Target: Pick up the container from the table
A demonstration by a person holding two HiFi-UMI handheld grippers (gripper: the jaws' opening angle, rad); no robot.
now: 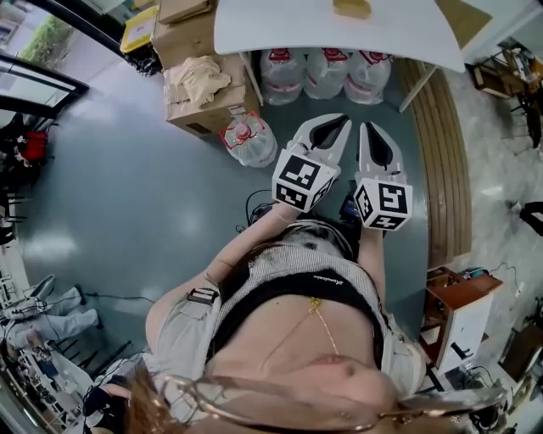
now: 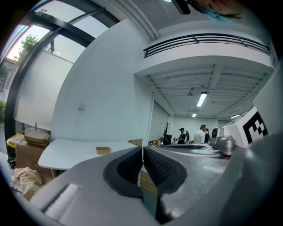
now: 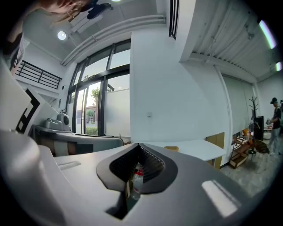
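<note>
Judging from the tongs, has the pick-up started at all? asks one.

Not yet, answers the other. The container [image 1: 351, 8] lies on the white table [image 1: 280, 30], untouched, with nothing else beside it on the top. All of the task is left: the reach, the grip and the lift.

And the tongs themselves?

Both are closed and hold nothing. The left gripper view shows the left gripper [image 2: 142, 148] with its tips pressed together and only a thin line between them. The right gripper [image 3: 138, 145] looks the same in its own view, jaws meeting at the tips with nothing clamped.

Where are they relative to that table?

Short of its near edge, side by side over the floor, pointing towards it. From the head view the left gripper [image 1: 339, 123] and the right gripper [image 1: 370, 127] end just before the water bottles [image 1: 327, 72] that stand under the table. The container sits well in from that near edge, so it is well apart from both pairs of tips.

Which one is better lined up?

My guess is either. The container shows a little left of the left tips and a little right of the right tips, so it lies roughly between them. Whichever goes must open first.
</note>
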